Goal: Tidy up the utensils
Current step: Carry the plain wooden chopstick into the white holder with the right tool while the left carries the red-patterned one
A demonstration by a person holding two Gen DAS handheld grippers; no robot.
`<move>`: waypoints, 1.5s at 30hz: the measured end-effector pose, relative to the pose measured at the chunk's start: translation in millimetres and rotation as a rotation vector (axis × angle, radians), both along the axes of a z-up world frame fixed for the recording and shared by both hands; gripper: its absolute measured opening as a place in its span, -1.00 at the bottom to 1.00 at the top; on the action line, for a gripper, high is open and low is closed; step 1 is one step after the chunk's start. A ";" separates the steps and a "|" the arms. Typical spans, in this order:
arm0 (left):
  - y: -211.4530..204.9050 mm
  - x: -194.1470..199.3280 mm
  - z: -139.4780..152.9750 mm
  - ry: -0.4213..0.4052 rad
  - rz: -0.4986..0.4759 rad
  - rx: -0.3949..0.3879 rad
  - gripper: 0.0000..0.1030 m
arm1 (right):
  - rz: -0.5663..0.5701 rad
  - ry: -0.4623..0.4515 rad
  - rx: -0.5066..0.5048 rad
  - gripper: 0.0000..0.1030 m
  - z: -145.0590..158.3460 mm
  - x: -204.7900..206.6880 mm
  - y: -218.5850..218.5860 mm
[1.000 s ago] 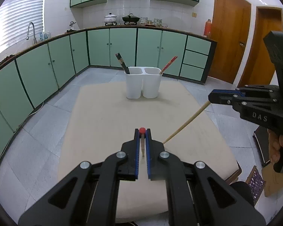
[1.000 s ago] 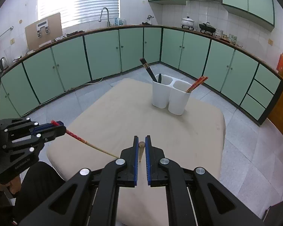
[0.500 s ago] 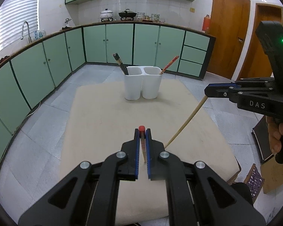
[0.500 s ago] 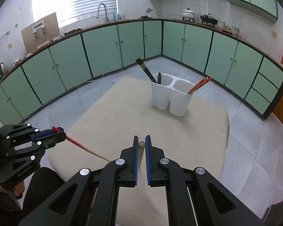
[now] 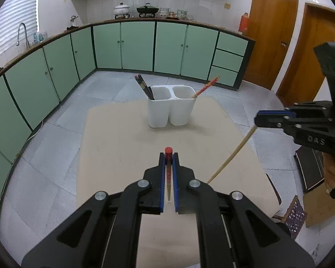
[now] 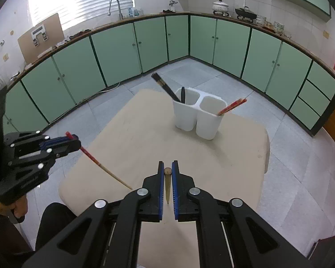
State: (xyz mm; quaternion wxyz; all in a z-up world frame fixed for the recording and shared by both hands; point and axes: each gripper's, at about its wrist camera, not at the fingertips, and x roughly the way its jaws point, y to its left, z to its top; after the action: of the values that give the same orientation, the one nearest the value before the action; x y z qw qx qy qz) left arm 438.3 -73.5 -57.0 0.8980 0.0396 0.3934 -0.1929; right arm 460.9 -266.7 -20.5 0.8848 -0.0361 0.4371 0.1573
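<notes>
While its blue-padded jaws are closed tight, the left gripper pinches a red-topped wooden chopstick near its red end, which pokes out just past the fingertips; seen from the right wrist camera, the stick's long axis slants down and away from the gripper toward the table, its pale tip hanging above the near edge. The right gripper is likewise clamped shut on a plain light-wood chopstick, gripped close to its blunt thick end; from the left wrist camera its shaft runs diagonally down from the jaws, the thin tip above the beige tabletop. Both sticks are lifted clear of the surface. Farther out, toward the far side of the table, stands a white plastic two-compartment utensil holder. In the left wrist view, its left compartment holds dark chopsticks leaning to the left, and its right compartment holds red-patterned chopsticks leaning to the right. The right wrist view also shows a dark utensil handle upright in the compartment with the dark chopsticks.
</notes>
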 end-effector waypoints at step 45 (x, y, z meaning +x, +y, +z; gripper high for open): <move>-71.6 273.4 16.8 -0.024 0.107 -0.082 -0.90 | -0.243 -0.084 0.049 -0.87 35.0 238.9 -54.7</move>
State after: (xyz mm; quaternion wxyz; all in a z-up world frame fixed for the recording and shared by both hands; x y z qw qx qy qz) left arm 711.7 -145.1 -40.2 0.9126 -0.0160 0.3758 -0.1601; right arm 699.8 -321.5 14.5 0.9155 0.0321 0.3969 0.0580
